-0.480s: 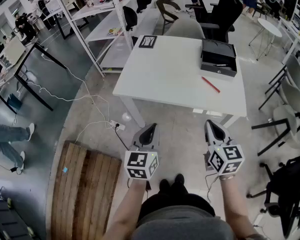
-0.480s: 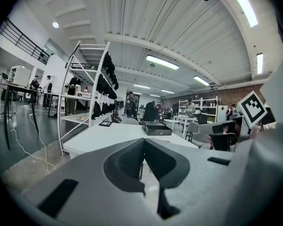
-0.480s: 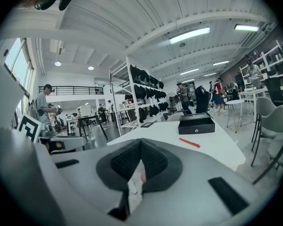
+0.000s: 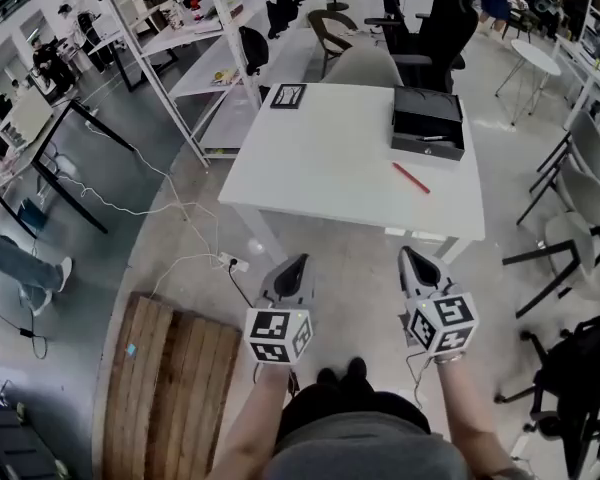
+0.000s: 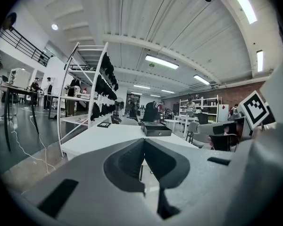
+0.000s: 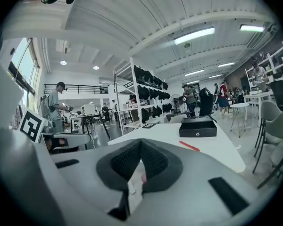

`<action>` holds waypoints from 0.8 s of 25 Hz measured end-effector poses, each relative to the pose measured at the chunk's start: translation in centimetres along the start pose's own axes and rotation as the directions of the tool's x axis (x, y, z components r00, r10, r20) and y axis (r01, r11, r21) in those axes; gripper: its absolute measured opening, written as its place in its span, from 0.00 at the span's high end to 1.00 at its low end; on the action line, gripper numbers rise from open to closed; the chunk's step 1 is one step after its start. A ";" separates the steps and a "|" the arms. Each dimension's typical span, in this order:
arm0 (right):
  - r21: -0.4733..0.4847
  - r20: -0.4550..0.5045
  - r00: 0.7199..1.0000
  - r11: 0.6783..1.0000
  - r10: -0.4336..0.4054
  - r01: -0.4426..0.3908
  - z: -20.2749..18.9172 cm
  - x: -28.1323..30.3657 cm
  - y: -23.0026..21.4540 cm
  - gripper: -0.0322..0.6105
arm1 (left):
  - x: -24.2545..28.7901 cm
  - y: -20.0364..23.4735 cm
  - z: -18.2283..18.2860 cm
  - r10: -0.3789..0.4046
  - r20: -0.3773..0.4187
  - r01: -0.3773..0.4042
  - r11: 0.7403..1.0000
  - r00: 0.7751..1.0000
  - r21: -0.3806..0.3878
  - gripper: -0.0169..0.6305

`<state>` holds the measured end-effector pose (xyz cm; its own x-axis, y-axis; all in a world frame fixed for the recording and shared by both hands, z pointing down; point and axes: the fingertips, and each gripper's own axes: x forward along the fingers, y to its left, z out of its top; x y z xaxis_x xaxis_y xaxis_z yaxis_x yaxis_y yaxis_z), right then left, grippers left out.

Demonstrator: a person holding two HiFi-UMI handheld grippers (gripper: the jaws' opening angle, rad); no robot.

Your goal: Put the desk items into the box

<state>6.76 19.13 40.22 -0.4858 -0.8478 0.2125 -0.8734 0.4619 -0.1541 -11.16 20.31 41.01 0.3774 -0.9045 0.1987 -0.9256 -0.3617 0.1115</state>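
A white table (image 4: pixel 330 158) stands ahead of me. On its far right corner sits an open black box (image 4: pixel 427 120), with a red pen (image 4: pixel 411 177) lying on the tabletop just in front of it. A flat black-framed item (image 4: pixel 287 95) lies at the table's far left corner. My left gripper (image 4: pixel 296 264) and right gripper (image 4: pixel 412 258) hover side by side over the floor, short of the table's near edge. Both are shut and hold nothing. The left gripper view shows the shut left gripper (image 5: pixel 144 140) with the box (image 5: pixel 156 129) beyond it. The right gripper view shows the right gripper (image 6: pixel 140 141), the box (image 6: pixel 197 126) and the pen (image 6: pixel 189 146).
A wooden pallet (image 4: pixel 170 388) lies on the floor at my left, with cables and a power strip (image 4: pixel 232 261) near the table leg. A white shelving rack (image 4: pixel 180 58) stands left of the table. Chairs (image 4: pixel 580 228) are at the right and behind the table.
The table sits slightly nearer and lower in the head view. Both grippers have shifted a little up the frame, toward the table, still shut.
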 end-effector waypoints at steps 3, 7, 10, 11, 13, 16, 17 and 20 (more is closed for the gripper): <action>-0.003 0.007 1.000 1.000 -0.003 0.003 0.3 -0.1 -0.7 0.94 | 0.1 -0.4 0.2 0.002 0.006 -0.002 1.000 1.000 0.003 0.96; -0.007 0.015 1.000 1.000 0.015 -0.015 1.1 0.0 -1.6 0.94 | 0.5 -0.6 0.7 0.008 0.019 -0.008 1.000 1.000 -0.001 0.97; -0.045 0.018 1.000 0.999 0.015 -0.015 1.7 0.1 -2.1 0.94 | 1.0 -0.8 0.9 0.006 0.025 -0.006 1.000 1.000 -0.008 0.97; -0.051 0.016 1.000 0.999 0.016 -0.015 1.8 0.2 -2.2 0.94 | 1.2 -0.9 1.0 0.005 0.025 -0.005 1.000 1.000 -0.009 0.97; -0.048 0.013 1.000 0.999 0.025 -0.024 1.9 0.4 -2.4 0.90 | 1.7 -0.8 1.0 0.002 0.024 -0.002 1.000 1.000 -0.008 0.97; -0.041 0.004 1.000 0.999 0.029 -0.029 1.9 1.1 -3.4 0.85 | 3.1 -0.6 1.0 -0.006 0.023 0.007 1.000 1.000 -0.008 0.96; -0.040 0.000 1.000 0.999 0.026 -0.026 1.8 1.5 -3.7 0.84 | 3.6 -0.4 1.0 -0.009 0.023 0.009 1.000 1.000 -0.009 0.97; -0.038 -0.015 1.000 0.999 0.015 -0.015 1.8 2.8 -4.7 0.81 | 5.4 0.3 1.1 -0.021 0.020 0.021 1.000 1.000 -0.010 0.97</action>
<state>9.62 14.15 39.85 -0.4991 -0.8369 0.2247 -0.8665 0.4845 -0.1203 -9.42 15.08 41.00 0.3958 -0.9012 0.1767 -0.9172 -0.3783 0.1252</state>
